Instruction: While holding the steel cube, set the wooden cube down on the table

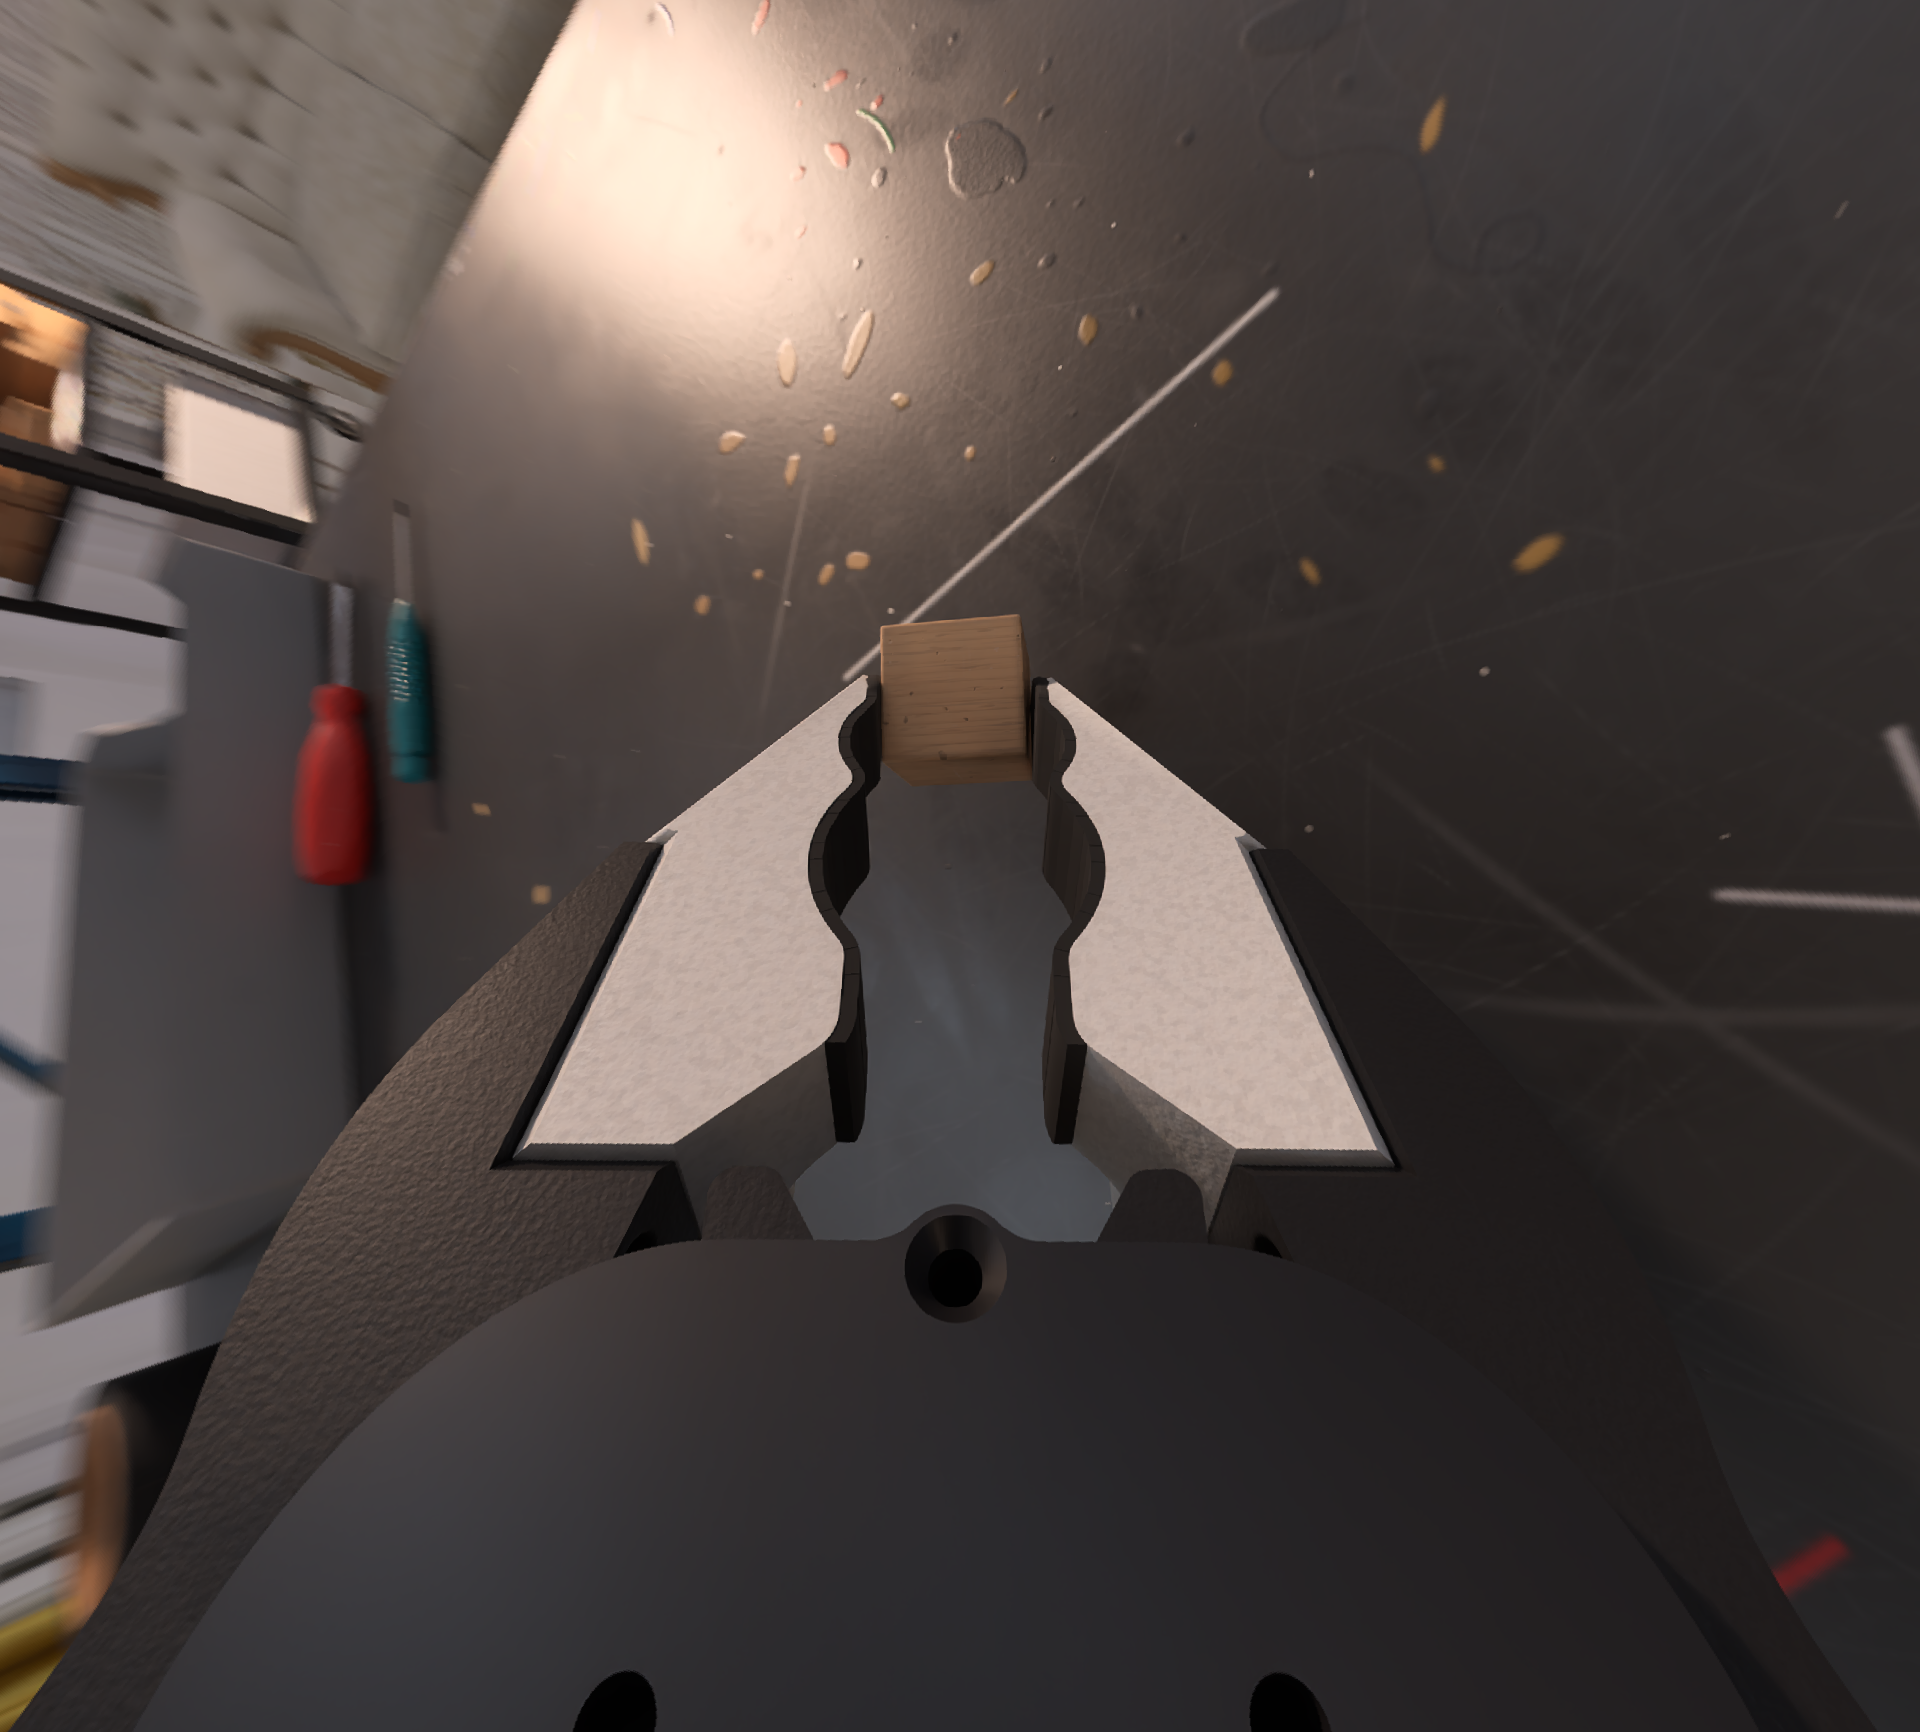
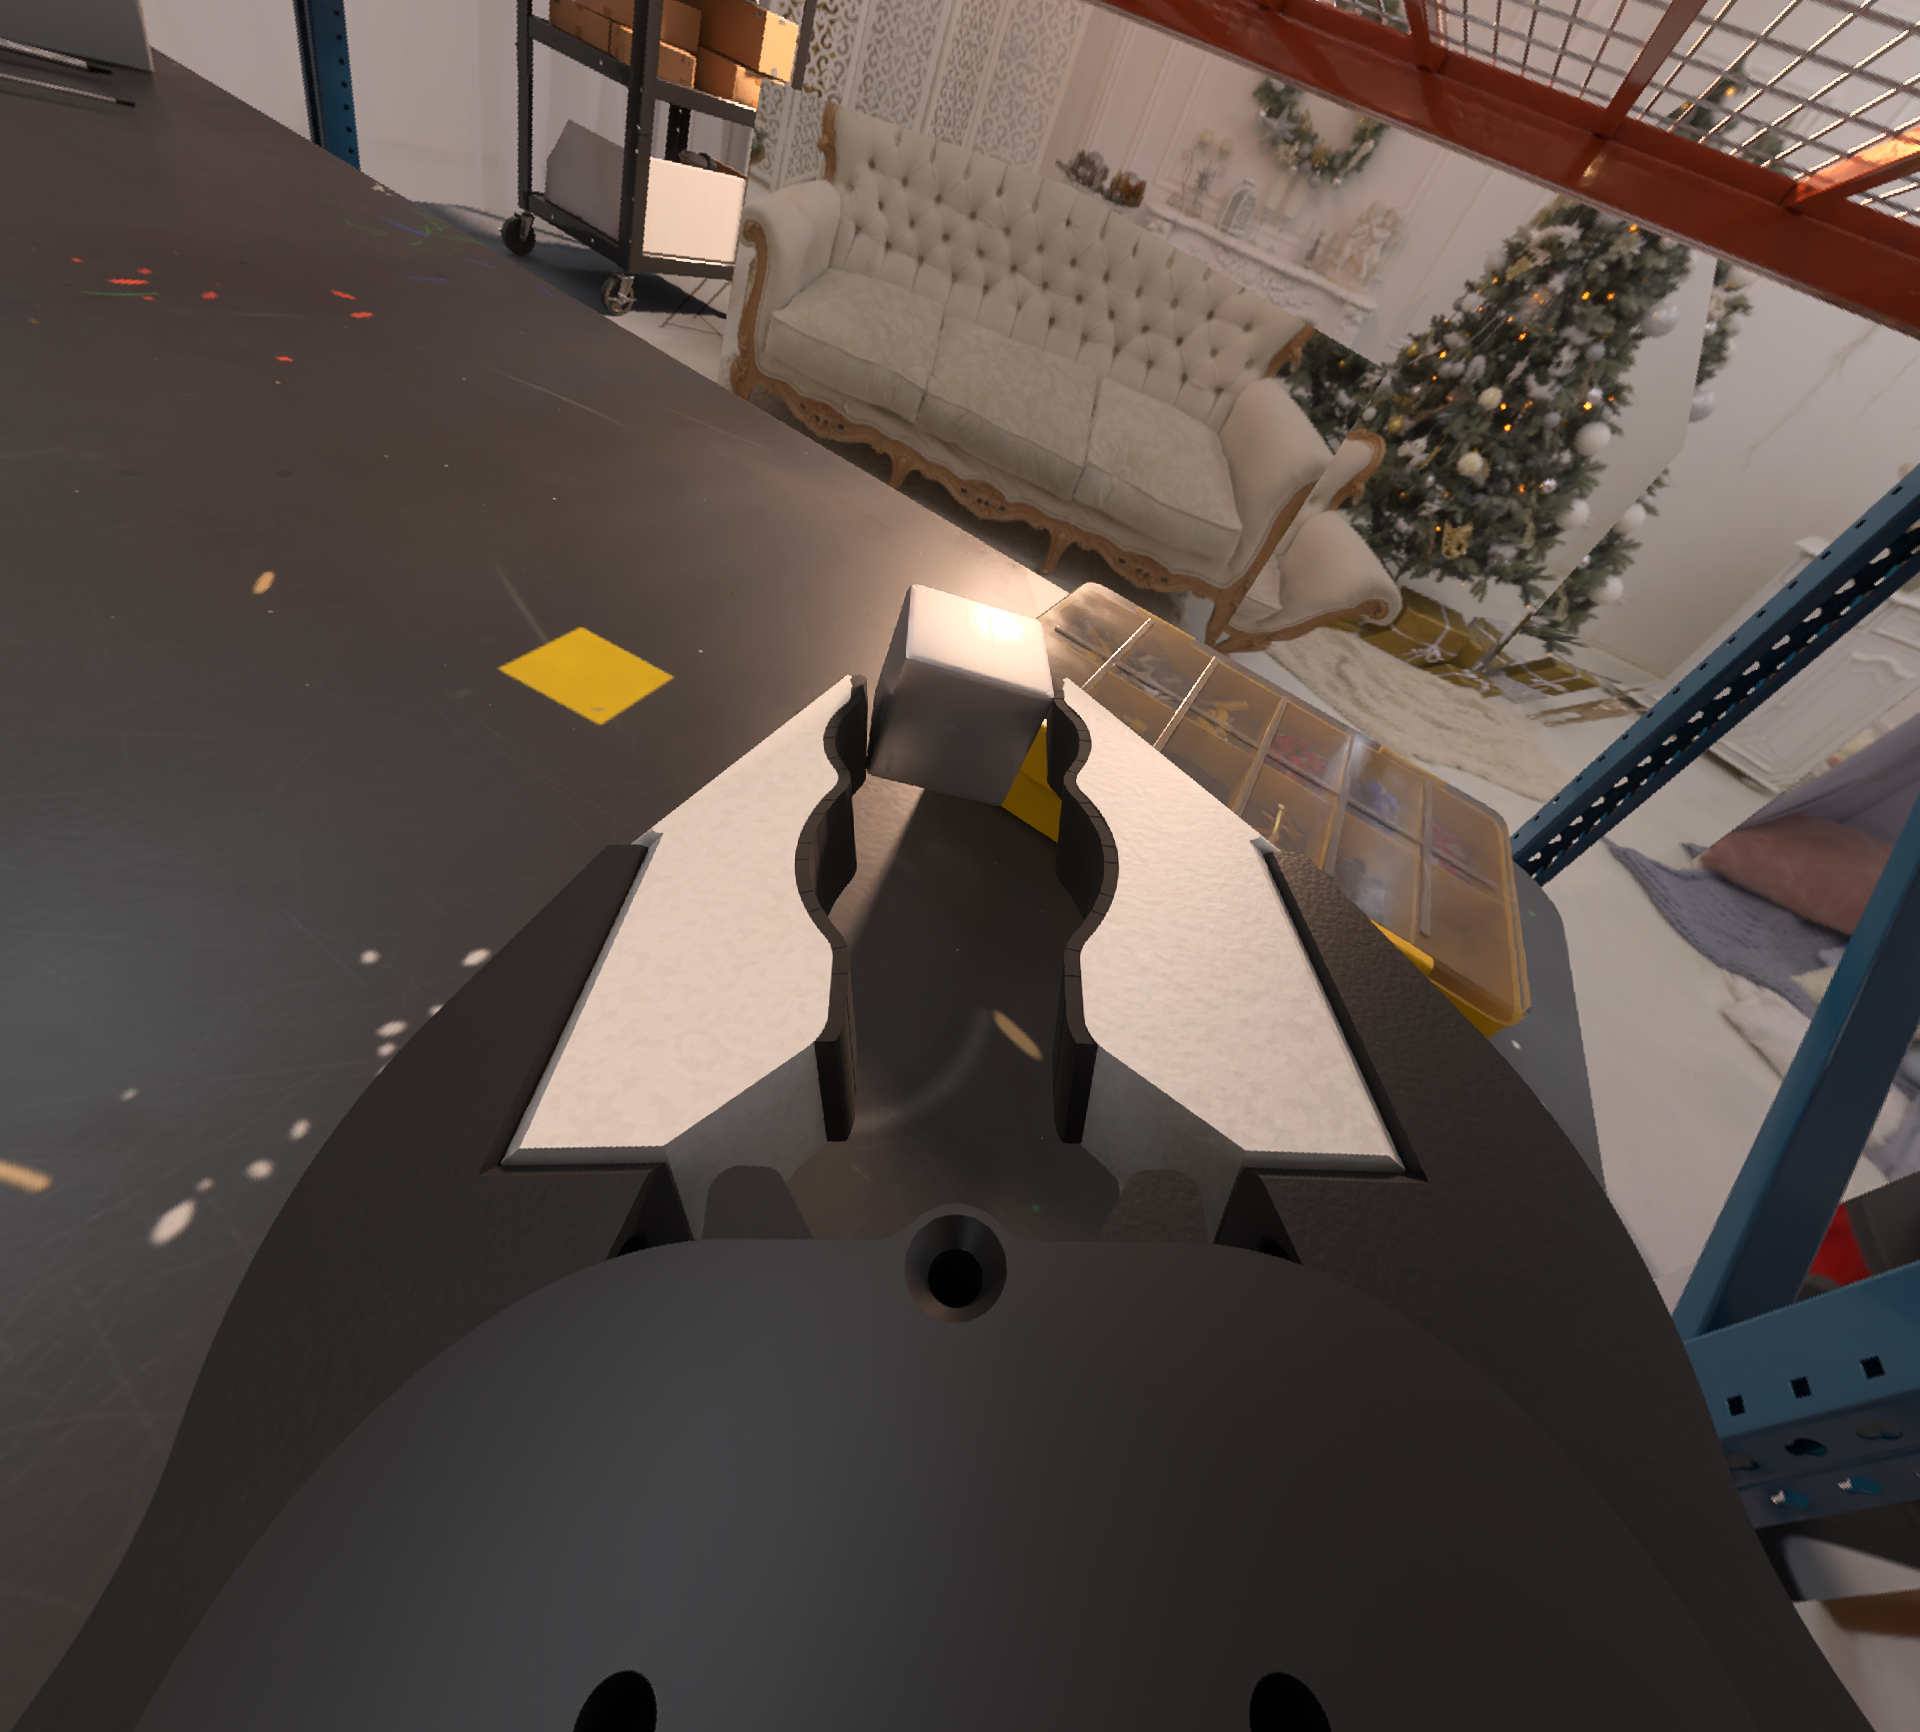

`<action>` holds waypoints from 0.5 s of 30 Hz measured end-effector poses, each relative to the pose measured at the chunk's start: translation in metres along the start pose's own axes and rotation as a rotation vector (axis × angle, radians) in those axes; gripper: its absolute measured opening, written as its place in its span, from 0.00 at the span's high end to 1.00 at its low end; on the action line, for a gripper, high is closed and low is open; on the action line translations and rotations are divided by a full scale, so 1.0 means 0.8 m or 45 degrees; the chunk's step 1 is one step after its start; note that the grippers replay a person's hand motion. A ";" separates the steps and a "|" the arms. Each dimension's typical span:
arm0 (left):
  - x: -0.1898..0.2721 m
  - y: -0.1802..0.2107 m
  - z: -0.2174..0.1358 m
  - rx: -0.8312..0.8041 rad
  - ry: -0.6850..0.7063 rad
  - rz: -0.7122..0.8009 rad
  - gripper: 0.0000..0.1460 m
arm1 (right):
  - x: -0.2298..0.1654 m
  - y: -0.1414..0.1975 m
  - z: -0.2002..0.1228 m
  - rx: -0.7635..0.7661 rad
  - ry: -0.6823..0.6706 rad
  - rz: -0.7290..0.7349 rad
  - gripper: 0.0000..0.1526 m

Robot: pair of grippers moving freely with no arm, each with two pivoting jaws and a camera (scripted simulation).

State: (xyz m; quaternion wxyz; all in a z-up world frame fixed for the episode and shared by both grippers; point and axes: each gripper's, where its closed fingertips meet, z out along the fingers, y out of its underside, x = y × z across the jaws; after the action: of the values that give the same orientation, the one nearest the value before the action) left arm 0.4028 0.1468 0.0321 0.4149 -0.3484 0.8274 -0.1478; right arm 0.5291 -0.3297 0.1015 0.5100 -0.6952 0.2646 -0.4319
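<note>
Your left gripper [image 1: 954, 726] is clamped on the wooden cube [image 1: 954, 703], which sits only at the very fingertips, with most of its body ahead of the pads. You cannot tell from this view whether the cube's underside touches the table [image 1: 1455, 332] or hangs above it. If you release while it is above the surface, expect it to drop, bounce or roll on the dark, scratched top. If you press down further while gripping, the shallow tip hold may let the cube pivot out sideways.

Your right gripper [image 2: 956, 737] is closed on the steel cube [image 2: 961, 711], also at the fingertips, and the cube sits skewed between them. A smooth, probably heavy block held this way can slip if you jolt or tilt this gripper while attending to the other one. Keep it steady and do not relax the squeeze.

Beyond the steel cube, a yellow compartment organiser [image 2: 1382, 841] lies near the table edge; a dropped cube could land in it or go over the side.

Farther off in the left view, a red-handled screwdriver [image 1: 332, 783] and a teal-handled one [image 1: 408, 695] lie well apart from the wooden cube and pose little risk
</note>
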 end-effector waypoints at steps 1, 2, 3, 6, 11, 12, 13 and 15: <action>-0.001 -0.002 -0.001 -0.011 -0.052 0.071 0.81 | 0.000 -0.001 -0.001 0.004 0.000 -0.001 0.78; -0.001 -0.003 -0.002 -0.014 -0.084 0.116 0.81 | 0.000 -0.001 -0.001 0.009 0.000 0.000 0.78; 0.002 -0.003 -0.002 -0.014 -0.087 0.131 0.81 | 0.000 -0.002 -0.002 0.014 0.000 0.003 0.78; 0.014 0.000 -0.004 -0.007 0.032 -0.001 0.81 | 0.001 -0.004 -0.004 0.027 -0.001 0.012 0.78; 0.034 0.010 -0.009 -0.031 0.235 -0.304 0.81 | -0.001 -0.005 -0.005 0.036 -0.015 0.019 0.78; 0.035 0.010 -0.010 -0.025 0.246 -0.340 0.81 | -0.002 -0.005 -0.004 0.034 -0.019 0.017 0.78; 0.038 0.010 -0.012 -0.018 0.264 -0.369 0.80 | -0.003 -0.005 -0.004 0.033 -0.022 0.014 0.78; 0.044 0.011 -0.015 -0.011 0.290 -0.404 0.80 | -0.004 -0.005 -0.004 0.035 -0.027 0.010 0.78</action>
State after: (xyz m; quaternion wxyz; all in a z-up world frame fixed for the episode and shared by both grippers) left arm 0.3746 0.1281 0.0145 0.2886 -0.4573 0.8043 -0.2463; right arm 0.5244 -0.3274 0.1049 0.5240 -0.6916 0.2559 -0.4262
